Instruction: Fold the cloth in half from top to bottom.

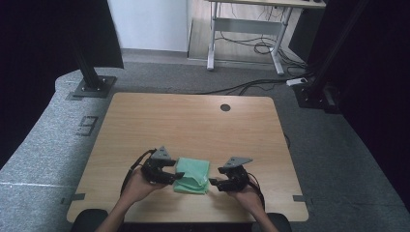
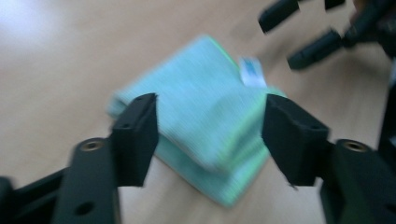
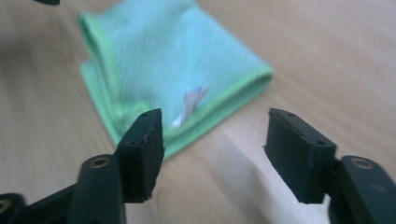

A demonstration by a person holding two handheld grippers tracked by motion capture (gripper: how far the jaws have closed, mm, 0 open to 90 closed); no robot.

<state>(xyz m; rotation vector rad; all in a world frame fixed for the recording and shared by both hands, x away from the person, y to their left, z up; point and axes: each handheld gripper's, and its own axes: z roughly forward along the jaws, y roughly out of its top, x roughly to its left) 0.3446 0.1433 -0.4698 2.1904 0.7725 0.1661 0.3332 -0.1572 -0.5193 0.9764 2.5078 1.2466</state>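
Near the table's (image 1: 193, 116) front edge, between the 2 open, empty grippers, left (image 1: 168, 172) and right (image 1: 218, 177), lay a folded green cloth (image 1: 192, 175), likely light, limp, best pinched at a hemmed corner.

**Count on and around the desk**

One folded green cloth (image 1: 192, 176) lies on the near part of the one wooden desk (image 1: 193, 121), with one small white tag (image 2: 251, 72) on it. Two tongs are in hand: the left tongs (image 1: 175, 172) just left of the cloth, the right tongs (image 1: 216, 177) just right of it. One dark round hole (image 1: 225, 107) sits near the far edge. One second desk (image 1: 246, 29) stands far behind.
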